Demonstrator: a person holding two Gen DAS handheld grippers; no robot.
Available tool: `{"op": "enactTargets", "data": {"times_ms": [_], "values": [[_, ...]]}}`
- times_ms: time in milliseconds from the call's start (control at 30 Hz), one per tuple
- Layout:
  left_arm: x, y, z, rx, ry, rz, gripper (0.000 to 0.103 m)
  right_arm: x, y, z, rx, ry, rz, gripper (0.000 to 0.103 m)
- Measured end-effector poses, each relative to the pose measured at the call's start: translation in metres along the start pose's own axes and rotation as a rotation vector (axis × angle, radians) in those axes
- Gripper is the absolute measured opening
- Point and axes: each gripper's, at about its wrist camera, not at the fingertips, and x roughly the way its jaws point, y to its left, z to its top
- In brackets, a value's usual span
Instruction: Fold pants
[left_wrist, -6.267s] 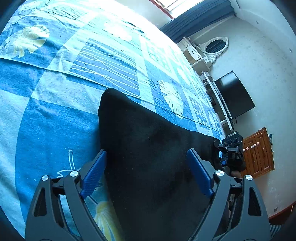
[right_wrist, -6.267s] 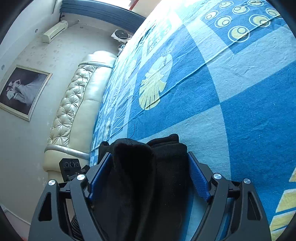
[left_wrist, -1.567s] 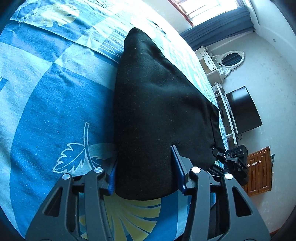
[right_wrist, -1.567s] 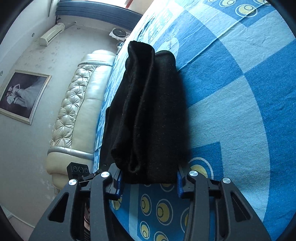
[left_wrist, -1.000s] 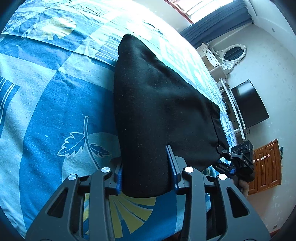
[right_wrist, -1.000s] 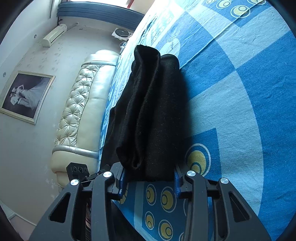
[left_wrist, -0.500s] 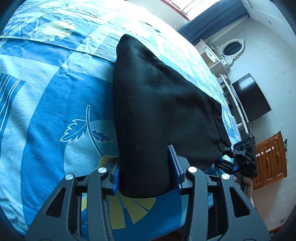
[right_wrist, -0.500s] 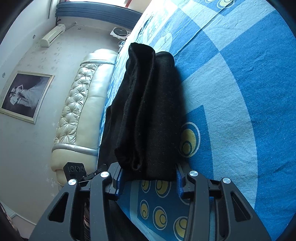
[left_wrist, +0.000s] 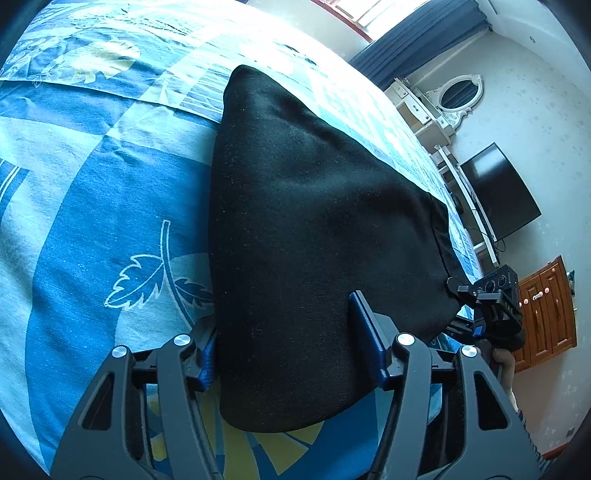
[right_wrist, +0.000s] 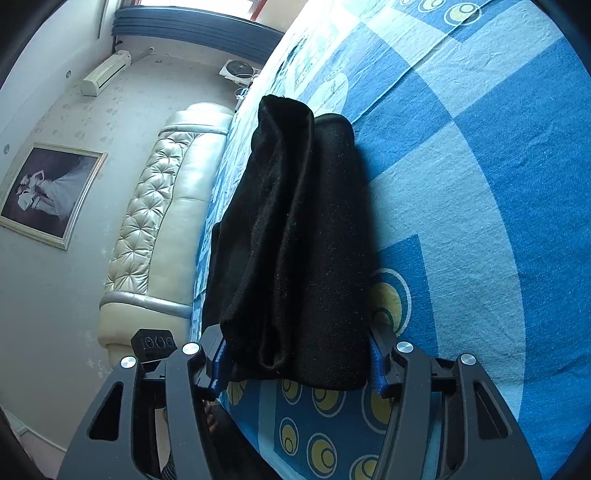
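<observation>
The black pants (left_wrist: 314, 221) lie folded into a thick bundle on the blue patterned bedspread (left_wrist: 92, 206). My left gripper (left_wrist: 284, 343) is shut on the near edge of the bundle, its blue pads pressed against the cloth on both sides. In the right wrist view the pants (right_wrist: 299, 229) show their stacked folded layers, and my right gripper (right_wrist: 299, 354) is shut on the other end. The right gripper also shows in the left wrist view (left_wrist: 495, 306), at the bundle's far corner.
A cream tufted headboard (right_wrist: 159, 221) stands left of the bed. A dark television (left_wrist: 498, 192), a white dresser with an oval mirror (left_wrist: 458, 92) and a wooden cabinet (left_wrist: 546, 306) stand along the wall past the bed's foot. The bed edge (right_wrist: 295, 435) runs just under the grippers.
Over six seconds both grippers closed on the pants and drew the bundle toward the near bed edge. In the last second the bundle shifted slightly nearer; the grip is unchanged.
</observation>
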Motion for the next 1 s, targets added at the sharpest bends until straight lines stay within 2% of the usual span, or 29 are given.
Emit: {"op": "enactTargets", "data": {"times_ms": [200, 300, 1000], "values": [[-0.009, -0.007, -0.003, 0.018, -0.012, 0.026, 0.042, -0.005, -0.003, -0.003, 0.008, 0.001, 0.019, 0.040], [-0.012, -0.010, -0.003, 0.016, -0.010, 0.036, 0.040, -0.007, -0.002, -0.004, 0.008, -0.002, 0.020, 0.040], [-0.023, -0.018, -0.016, 0.032, 0.006, 0.065, 0.039, -0.022, -0.011, -0.018, 0.017, 0.017, 0.028, 0.039]]}}
